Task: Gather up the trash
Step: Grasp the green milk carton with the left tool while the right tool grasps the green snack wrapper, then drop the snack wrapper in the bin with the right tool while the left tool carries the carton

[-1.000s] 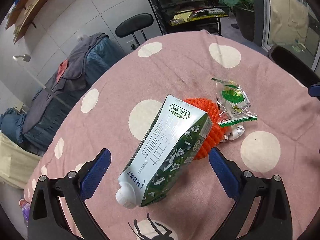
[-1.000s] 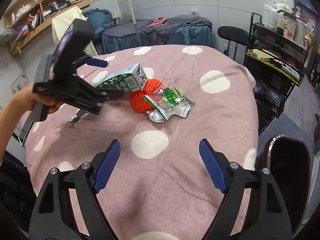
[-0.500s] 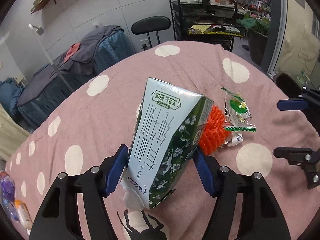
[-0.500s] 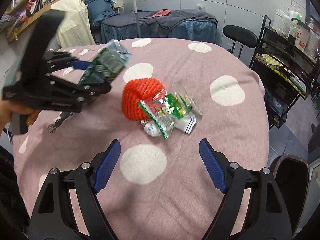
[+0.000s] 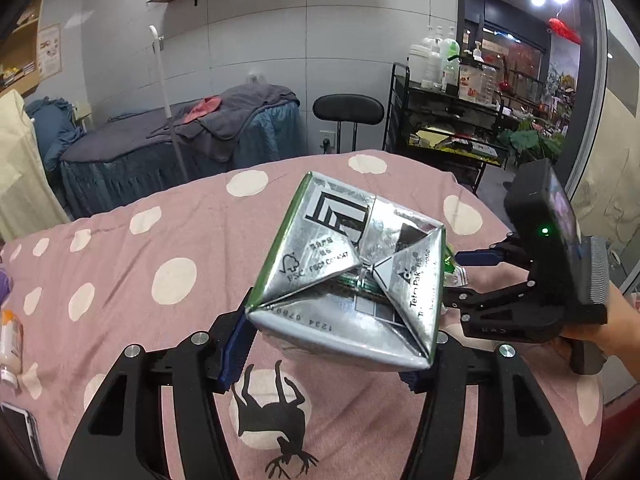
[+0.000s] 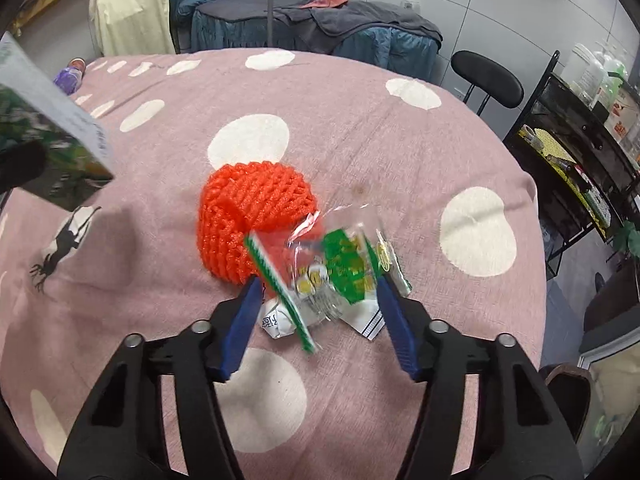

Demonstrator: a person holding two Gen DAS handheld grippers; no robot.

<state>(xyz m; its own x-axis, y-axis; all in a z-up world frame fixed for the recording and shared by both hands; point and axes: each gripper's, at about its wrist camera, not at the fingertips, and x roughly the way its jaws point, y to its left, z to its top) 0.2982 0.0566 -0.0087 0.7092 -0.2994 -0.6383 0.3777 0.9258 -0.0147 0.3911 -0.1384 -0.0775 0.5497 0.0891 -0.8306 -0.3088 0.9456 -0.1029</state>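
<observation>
My left gripper (image 5: pixel 332 344) is shut on a green and white milk carton (image 5: pixel 348 276) and holds it lifted above the table, its silver bottom facing the camera. The carton also shows at the left edge of the right wrist view (image 6: pixel 48 136). My right gripper (image 6: pixel 318 316) is open, its blue pads on either side of a pile of clear and green snack wrappers (image 6: pixel 340 276) on the pink polka-dot tablecloth (image 6: pixel 360 120). An orange foam fruit net (image 6: pixel 252 220) lies just beyond the wrappers, touching them. The right gripper shows in the left wrist view (image 5: pixel 472 276).
A bottle (image 5: pixel 10 344) and a phone (image 5: pixel 18 424) lie at the table's left edge. A purple item (image 6: pixel 70 78) sits at the far left corner. A black stool (image 6: pixel 486 80), a black shelf cart (image 6: pixel 580 140) and a massage bed (image 6: pixel 320 28) stand beyond the table.
My left gripper has lifted the carton off the table and tilted it bottom-forward. My right gripper has moved forward and down over the wrappers, its pads now beside them and closer together.
</observation>
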